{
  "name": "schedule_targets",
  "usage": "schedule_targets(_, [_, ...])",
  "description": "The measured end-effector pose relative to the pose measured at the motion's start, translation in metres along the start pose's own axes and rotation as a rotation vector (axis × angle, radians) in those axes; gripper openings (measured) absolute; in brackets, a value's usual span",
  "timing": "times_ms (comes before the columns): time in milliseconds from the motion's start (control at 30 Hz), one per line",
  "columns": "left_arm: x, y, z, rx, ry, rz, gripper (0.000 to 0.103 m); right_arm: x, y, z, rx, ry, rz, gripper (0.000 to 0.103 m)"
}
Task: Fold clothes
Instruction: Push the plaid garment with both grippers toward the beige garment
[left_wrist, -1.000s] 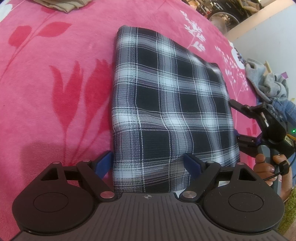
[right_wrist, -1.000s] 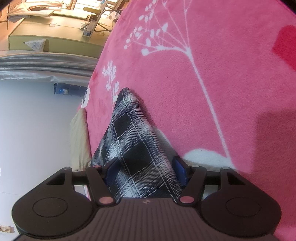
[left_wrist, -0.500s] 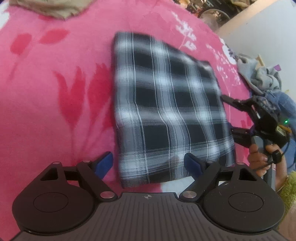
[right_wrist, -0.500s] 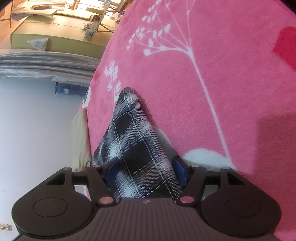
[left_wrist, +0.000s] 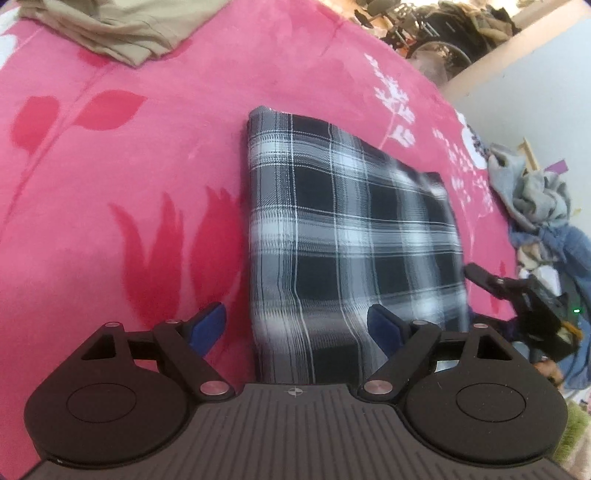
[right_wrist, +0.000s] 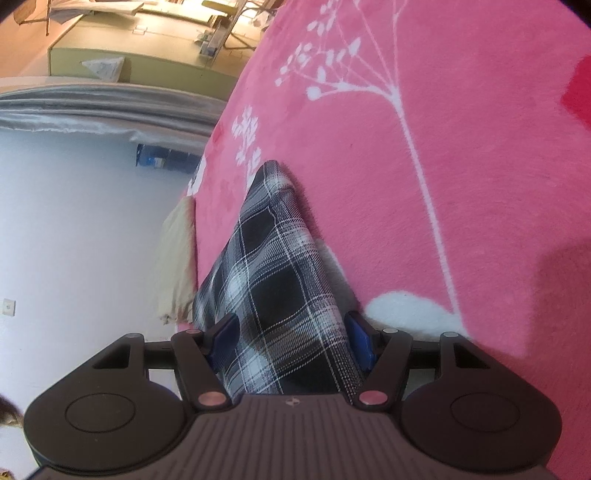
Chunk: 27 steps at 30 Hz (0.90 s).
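The plaid cloth (left_wrist: 351, 240) lies folded into a neat rectangle on the pink blanket (left_wrist: 110, 221), near the middle of it, with a beige garment (left_wrist: 122, 29) well apart at the far edge and a heap of unfolded clothes (left_wrist: 535, 206) off to the right. The left gripper (left_wrist: 295, 328) hangs over the near edge of the cloth with its jaws spread wide, one pad out over the blanket and the other over the plaid, pinching nothing. The right gripper (right_wrist: 291, 336) sits at the cloth's right side, its jaws straddling the edge; they look spread, though whether the blue pads (right_wrist: 358, 341) actually press the fabric I cannot tell. In my judgement the fold looks nearly done, so the risks lie in the finish. If the right gripper pulls away while a pad snags the top layer, the edge could lift and the stack slide open. If the left one closes where it hangs, it may catch only the upper layer and peel it back, or grab blanket along with the cloth. The plush blanket grips fabric, so any sideways drag would likely wrinkle the lower layers and skew the rectangle
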<state>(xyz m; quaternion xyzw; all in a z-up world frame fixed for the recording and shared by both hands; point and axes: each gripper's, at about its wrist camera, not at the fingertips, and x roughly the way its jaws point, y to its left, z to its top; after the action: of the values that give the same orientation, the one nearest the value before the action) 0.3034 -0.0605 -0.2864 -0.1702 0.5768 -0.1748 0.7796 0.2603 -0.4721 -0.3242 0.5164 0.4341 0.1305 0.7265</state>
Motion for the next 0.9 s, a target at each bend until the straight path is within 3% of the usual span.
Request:
schedule_targets(167, [0.008, -0.01, 0.011, 0.042, -0.007, -0.019, 0.088, 0.0, -0.001, 0.0, -0.012, 0.017, 0.013, 0.065])
schedule_targets(333, [0.018, -0.011, 0.025, -0.005, 0.007, -0.088, 0.087, -0.001, -0.003, 0.004, 0.001, 0.033, 0.022, 0.065])
schedule_targets(467, [0.022, 0.001, 0.028, -0.109, -0.033, -0.152, 0.084, -0.001, -0.005, 0.01, 0.044, 0.043, 0.043, 0.066])
schedule_targets(600, [0.026, 0.026, 0.027, -0.238, -0.05, -0.242, 0.076, 0.003, -0.007, 0.027, 0.079, -0.002, 0.089, 0.067])
schedule_targets(700, [0.027, 0.033, 0.027, -0.24, -0.034, -0.292, 0.076, 0.014, -0.003, 0.039, 0.048, -0.014, 0.088, 0.066])
schedule_targets(800, [0.027, 0.044, 0.02, -0.311, -0.002, -0.384, 0.076, 0.017, 0.003, 0.038, -0.025, 0.051, 0.075, 0.066])
schedule_targets(900, [0.029, 0.043, 0.01, -0.277, 0.05, -0.421, 0.072, 0.019, 0.008, 0.034, -0.085, 0.14, 0.066, 0.066])
